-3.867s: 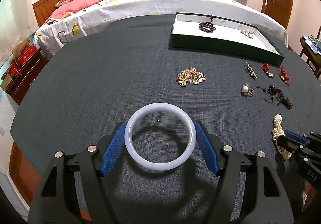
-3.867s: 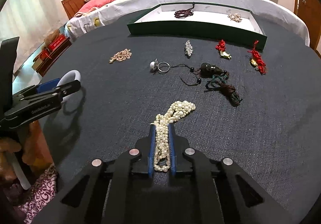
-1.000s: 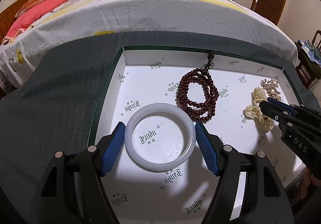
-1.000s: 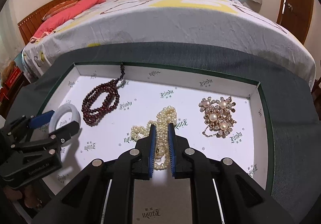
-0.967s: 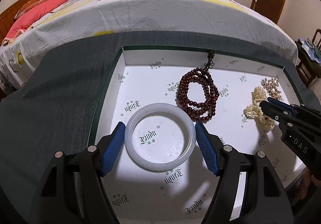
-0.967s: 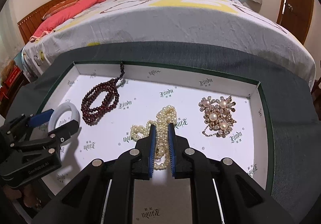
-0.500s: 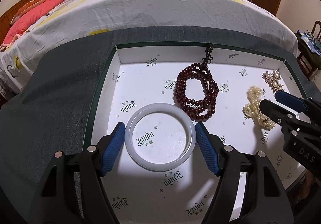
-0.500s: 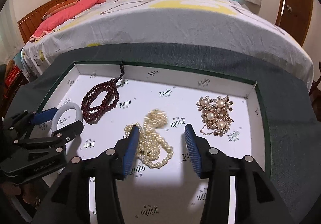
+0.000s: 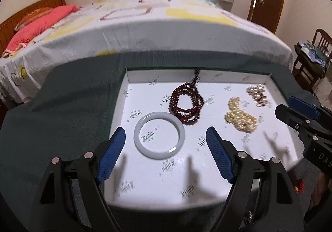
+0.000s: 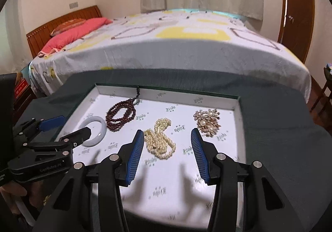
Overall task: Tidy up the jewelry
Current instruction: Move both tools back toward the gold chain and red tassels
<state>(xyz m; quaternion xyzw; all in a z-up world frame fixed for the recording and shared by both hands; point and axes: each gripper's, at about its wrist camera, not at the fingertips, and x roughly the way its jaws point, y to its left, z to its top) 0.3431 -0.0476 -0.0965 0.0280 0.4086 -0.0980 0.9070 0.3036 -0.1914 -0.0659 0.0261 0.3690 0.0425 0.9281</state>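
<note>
The white bangle (image 9: 159,134) lies flat on the floor of the white tray (image 9: 215,194), just ahead of my left claw (image 9: 166,153) and between its blue pads, which do not touch it. My left claw has just been opening, and it is open now with nothing gripped. The pearl necklace (image 10: 159,138) lies in a heap just ahead of my right claw (image 10: 168,155), whose pads also stand apart and hold nothing.

I think the step now is to let go and pull away. To do it well, I should lift both claws straight up and back, so no pad bumps the bangle or catches the pearls. The dark red bead string (image 9: 186,105) sits just past the bangle, so I should not push forward.

A second ago my left pads pressed both sides of the bangle, and my right pads were pinched on the pearls. Now both lie free.
</note>
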